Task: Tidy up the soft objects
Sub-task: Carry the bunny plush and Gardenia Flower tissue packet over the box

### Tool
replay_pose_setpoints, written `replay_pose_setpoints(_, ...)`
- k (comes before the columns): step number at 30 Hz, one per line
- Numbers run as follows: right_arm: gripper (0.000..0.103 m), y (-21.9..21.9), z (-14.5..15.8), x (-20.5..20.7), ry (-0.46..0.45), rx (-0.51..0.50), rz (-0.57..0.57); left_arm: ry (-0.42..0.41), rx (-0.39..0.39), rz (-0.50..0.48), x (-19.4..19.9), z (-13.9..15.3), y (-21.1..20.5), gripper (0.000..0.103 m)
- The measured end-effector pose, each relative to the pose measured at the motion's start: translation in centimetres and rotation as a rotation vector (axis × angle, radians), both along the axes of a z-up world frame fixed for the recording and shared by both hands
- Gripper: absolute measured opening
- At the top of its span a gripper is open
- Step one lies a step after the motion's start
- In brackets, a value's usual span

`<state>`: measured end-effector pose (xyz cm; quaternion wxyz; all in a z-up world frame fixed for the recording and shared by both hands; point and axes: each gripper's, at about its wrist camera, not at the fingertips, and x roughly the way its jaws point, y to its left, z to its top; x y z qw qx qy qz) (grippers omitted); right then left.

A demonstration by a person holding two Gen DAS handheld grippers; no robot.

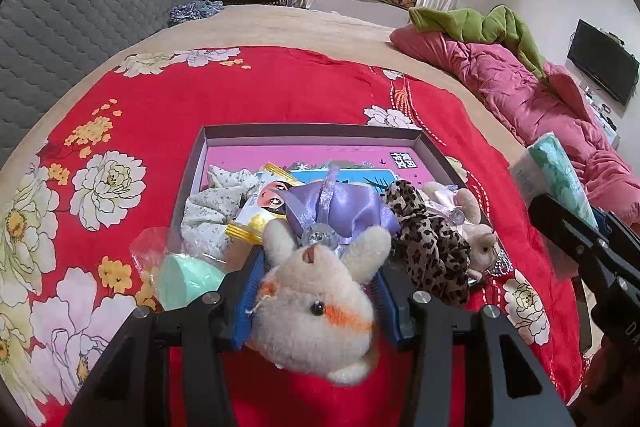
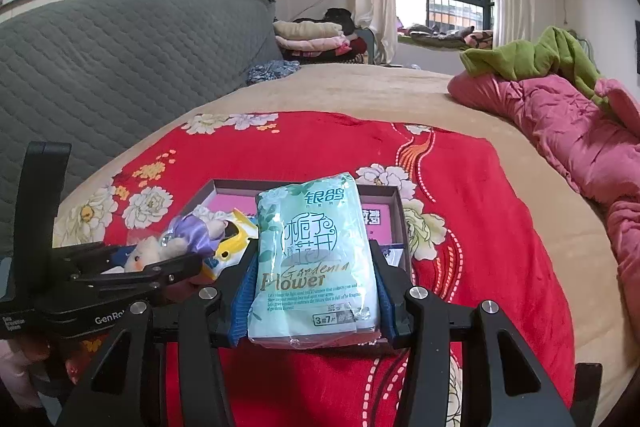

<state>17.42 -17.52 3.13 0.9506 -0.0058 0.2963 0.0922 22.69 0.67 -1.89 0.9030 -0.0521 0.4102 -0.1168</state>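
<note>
Between the blue pads of the left gripper [image 1: 318, 291]: a cream plush bunny [image 1: 320, 315] in a purple satin dress, pinched at the head, jaws about half spread and pressing its sides. Bunny hangs just over the near edge of the shallow cardboard box [image 1: 312, 131], dress end pointing into the box.

Right gripper [image 2: 314, 291] pinches a pale green tissue pack [image 2: 316, 259], pads on both long sides, jaws roughly half spread too. Pack stands upright, label readable, over the box's near right part; in the left wrist view it sits beyond the box's right edge, so exact overlap is unclear.

Inside the box, pink printed bottom showing at the far side: floral cloth [image 1: 216, 211] at near left, yellow snack packet [image 1: 262, 207] beside it, leopard-print fabric [image 1: 432, 243] at right, second small plush [image 1: 476, 227] at the near right corner. Mint green piece in clear wrap [image 1: 184, 275] at the near left corner; cannot tell if it is in or out.

Box sits on a red floral blanket [image 1: 280, 87] spread on the bed. Pink quilt [image 1: 520, 95] with a green blanket [image 1: 480, 23] on top lies along the bed's right edge.
</note>
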Motion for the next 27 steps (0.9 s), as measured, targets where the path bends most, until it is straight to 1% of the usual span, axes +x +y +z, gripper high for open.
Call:
replay_pose_setpoints(6, 0.051, -0.1, 0.3, 0.7, -0.003, -0.007, -0.003, 0.011, 0.009, -0.003, 0.5, -0.5, -0.3, 0.050)
replay_pose_setpoints(9, 0.051, 0.1, 0.0, 1.5, 0.010, -0.016, -0.002, 0.025, 0.020, -0.011, 0.8, -1.0, -0.6, 0.050)
replay_pose_setpoints(14, 0.051, 0.7, -1.4, 3.3, 0.075, -0.025, 0.014, 0.052, 0.044, -0.025, 1.3, -2.0, -1.3, 0.050)
replay_pose_setpoints(24, 0.051, 1.1, -4.5, 6.0, 0.158, -0.043, 0.001, 0.059, 0.068, -0.045, 1.8, -2.6, -1.8, 0.050)
replay_pose_setpoints(27, 0.051, 1.2, -5.5, 6.6, 0.177, -0.053, -0.004, 0.061, 0.062, -0.044, 1.8, -2.5, -1.8, 0.050)
